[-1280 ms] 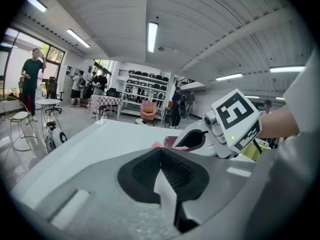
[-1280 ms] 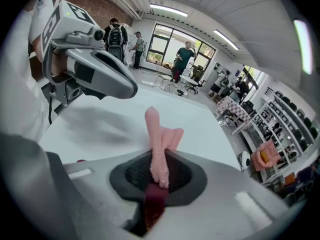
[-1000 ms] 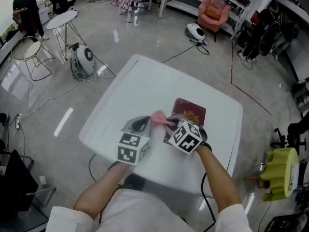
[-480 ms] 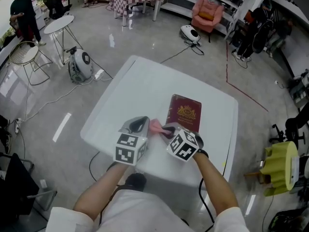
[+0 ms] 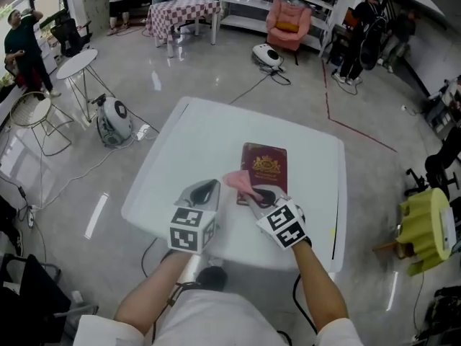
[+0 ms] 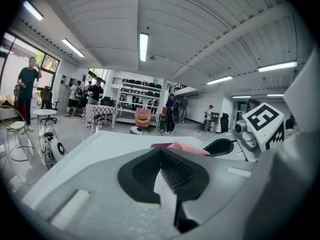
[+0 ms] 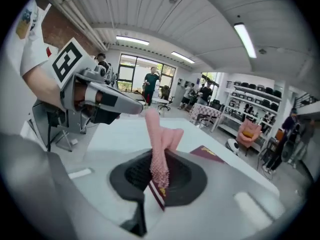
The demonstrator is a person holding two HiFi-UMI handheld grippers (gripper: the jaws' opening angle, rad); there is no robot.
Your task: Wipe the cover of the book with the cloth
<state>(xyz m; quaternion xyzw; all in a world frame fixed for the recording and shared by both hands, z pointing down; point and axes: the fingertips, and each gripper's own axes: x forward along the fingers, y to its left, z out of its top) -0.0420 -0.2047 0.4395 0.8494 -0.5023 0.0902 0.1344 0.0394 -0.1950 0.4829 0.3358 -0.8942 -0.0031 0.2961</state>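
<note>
A maroon book (image 5: 265, 166) with a gold emblem lies flat near the middle of the white table (image 5: 202, 139). My right gripper (image 5: 261, 193) is shut on a pink cloth (image 5: 243, 182), which sits over the book's near left corner. In the right gripper view the cloth (image 7: 161, 139) stands up between the jaws of the right gripper (image 7: 159, 156), with the book (image 7: 210, 154) beyond. My left gripper (image 5: 208, 187) hovers just left of the cloth, shut and holding nothing. In the left gripper view the left gripper (image 6: 160, 151) points at the cloth (image 6: 185, 147).
Around the table are a round robot vacuum (image 5: 115, 114), a small round side table (image 5: 75, 63), a wire chair (image 5: 39, 117) and cables on the floor. A yellow-green object (image 5: 425, 229) stands to the right. People stand far off.
The right gripper drew the cloth off the book's left edge, then back onto its near left corner. The left gripper stayed close beside it. My head view shifted.
</note>
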